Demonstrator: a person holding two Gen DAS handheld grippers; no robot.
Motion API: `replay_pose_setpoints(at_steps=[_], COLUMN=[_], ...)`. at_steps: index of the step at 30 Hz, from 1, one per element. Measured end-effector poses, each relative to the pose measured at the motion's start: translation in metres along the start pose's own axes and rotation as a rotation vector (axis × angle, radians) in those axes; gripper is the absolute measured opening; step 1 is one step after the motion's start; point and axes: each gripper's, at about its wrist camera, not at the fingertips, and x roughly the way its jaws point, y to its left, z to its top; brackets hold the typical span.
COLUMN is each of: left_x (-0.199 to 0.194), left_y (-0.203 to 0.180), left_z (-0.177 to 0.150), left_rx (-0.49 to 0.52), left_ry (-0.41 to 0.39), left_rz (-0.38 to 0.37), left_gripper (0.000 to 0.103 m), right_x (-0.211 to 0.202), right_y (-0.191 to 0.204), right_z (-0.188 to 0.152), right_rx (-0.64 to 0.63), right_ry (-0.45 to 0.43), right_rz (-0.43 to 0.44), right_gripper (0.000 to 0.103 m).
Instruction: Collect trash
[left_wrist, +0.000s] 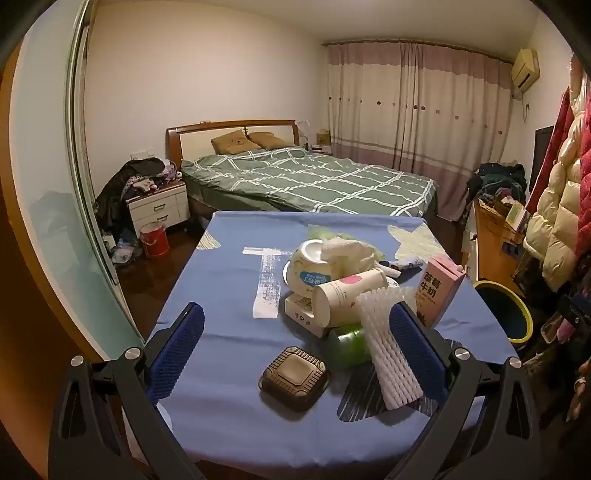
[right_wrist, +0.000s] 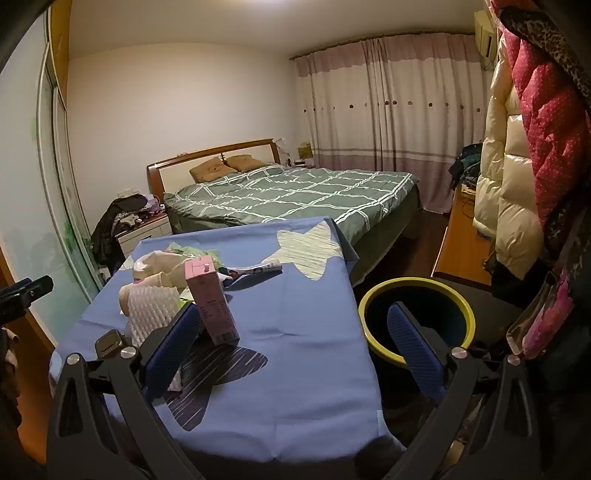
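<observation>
We see both grippers over a table draped in a blue cloth (left_wrist: 221, 280), with the trash heaped at its middle-right. Left gripper (left_wrist: 295, 350): jaws spread wide, pinching nothing. Its right finger sits against or just in front of the white foam net (left_wrist: 388, 354); we cannot tell whether they touch. Between the fingers lies a brown square tray (left_wrist: 293, 376), flat on the cloth.

The pile: a paper cup (left_wrist: 347, 295) on its side, mouth toward the camera, leaning over a small white box (left_wrist: 303, 312) that is mostly covered. Behind it is an overturned bowl (left_wrist: 306, 269) with crumpled tissue (left_wrist: 351, 251) on top. A green container (left_wrist: 349, 343) is largely hidden under the cup and net; what it is we cannot make out. The pink milk carton (left_wrist: 437, 291) stands upright at the right of the pile.

Right gripper (right_wrist: 295, 343): jaws spread, holding nothing. Its left finger overlaps the base of the carton (right_wrist: 212, 299) and the net (right_wrist: 151, 310); contact is unclear. Its right finger sits in front of the yellow-rimmed bin (right_wrist: 417, 288), which stands on the floor just beside the table's right edge; the inside is dark and unreadable. A printed wrapper (right_wrist: 255, 269) lies farther back on the cloth. Gripper bodies are cut off at the bottom of both views.
</observation>
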Motion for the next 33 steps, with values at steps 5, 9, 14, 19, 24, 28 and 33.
replay_pose_setpoints(at_steps=[5,9,14,19,24,28,33], left_x=[-0.003,-0.007,-0.013,-0.009,-0.006,-0.003,0.000], left_y=[0.002,0.001,0.002,0.001,0.000,-0.001,-0.001], left_z=[-0.001,0.000,0.002,0.000,-0.002,-0.004,-0.005], left_rx=[-0.011,-0.010,-0.006,-0.006,-0.002,0.001,-0.002], left_ry=[-0.030,-0.030,-0.024,-0.019,-0.016,-0.010,-0.004], left_rz=[-0.006,-0.006,-0.009,-0.007,-0.010,-0.011,-0.014], left_gripper=[0.099,0.099,0.099,0.099,0.099,0.099,0.099], right_x=[-0.001,-0.001,0.001,-0.001,-0.001,0.000,0.001], right_y=[0.000,-0.001,0.000,-0.003,-0.003,-0.004,-0.004], right_z=[0.000,0.001,0.000,0.001,0.000,0.000,-0.001], right_rx=[0.003,0.007,0.011,0.016,0.018,0.021,0.023], right_ry=[-0.001,-0.003,-0.008,-0.008,-0.007,-0.004,-0.003], right_rz=[0.000,0.000,-0.002,0.001,0.001,0.002,0.003], right_gripper=[0.097,0.097,0.097,0.097,0.097,0.097,0.097])
